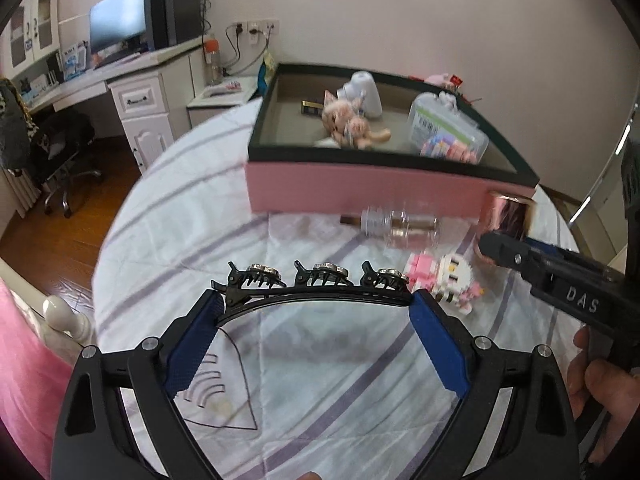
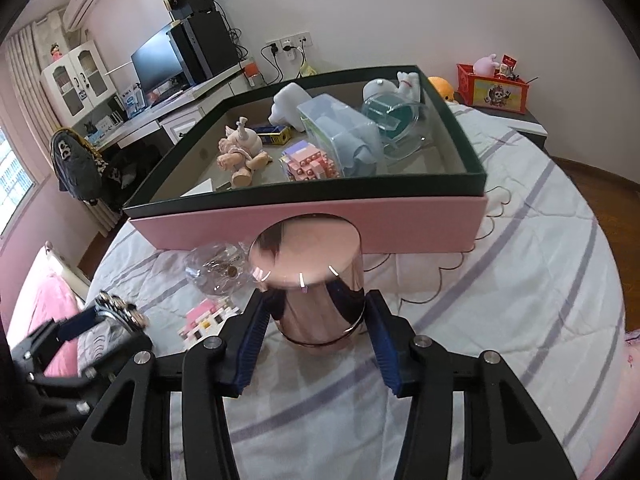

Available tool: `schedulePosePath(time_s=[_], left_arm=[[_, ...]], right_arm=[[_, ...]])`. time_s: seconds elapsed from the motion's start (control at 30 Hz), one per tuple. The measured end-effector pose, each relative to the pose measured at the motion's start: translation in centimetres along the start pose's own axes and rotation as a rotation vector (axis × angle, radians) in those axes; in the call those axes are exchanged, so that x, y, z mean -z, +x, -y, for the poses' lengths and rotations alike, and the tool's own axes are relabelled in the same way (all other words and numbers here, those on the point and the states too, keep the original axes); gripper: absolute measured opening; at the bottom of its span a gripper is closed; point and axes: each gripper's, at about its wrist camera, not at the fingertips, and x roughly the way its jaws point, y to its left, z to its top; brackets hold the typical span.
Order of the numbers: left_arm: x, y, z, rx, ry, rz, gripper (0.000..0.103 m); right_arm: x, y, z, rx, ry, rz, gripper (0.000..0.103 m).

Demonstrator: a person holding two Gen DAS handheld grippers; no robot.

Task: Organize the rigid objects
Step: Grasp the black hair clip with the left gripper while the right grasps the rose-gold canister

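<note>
Two grips looked risky. Pink cardboard box w/ dark green rim sat at 12 o'clock on the bed, already crowded. Right gripper was clamped, jaws part-closed, on the shiny rose-gold metal cylinder; slick wall could slip. Left gripper, jaws wide, pinched the black card of three jewelled hair clips by its ends; bowing, it might pop out.

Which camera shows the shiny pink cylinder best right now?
The right wrist view: the cylinder fills the centre, held in the right claw. The left wrist view catches only a small part by the box's corner.
</note>
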Motion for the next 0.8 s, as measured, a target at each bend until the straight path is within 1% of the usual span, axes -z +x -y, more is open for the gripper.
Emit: schedulePosePath(time_s=[0.1, 0.2, 0.53, 0.63, 0.8], left_arm=[[-0.5, -0.7, 0.1, 0.002, 0.005, 0.016, 0.095], [-0.7, -0.9, 0.3, 0.003, 0.008, 0.022, 0.095], [-0.5, -0.9, 0.6, 0.012, 0.006, 0.01, 0.095], [-0.6, -1.0, 0.6, 0.01, 0.009, 0.016, 0.095], [-0.7, -1.0, 0.3, 0.007, 0.004, 0.021, 0.095]], right_arm=[[-0.2, -0.7, -0.1, -0.002, -0.002, 0.015, 0.048], [-0.5, -0.7, -0.2, 0.004, -0.01, 0.008, 0.048], [-1.0, 2.7, -0.3, 0.035, -0.014, -0.057, 0.049], [-0.9, 2.8, -0.1, 0.025, -0.003, -0.048, 0.048], [-0.4, 1.7, 0.1, 0.01, -0.001, -0.02, 0.047]])
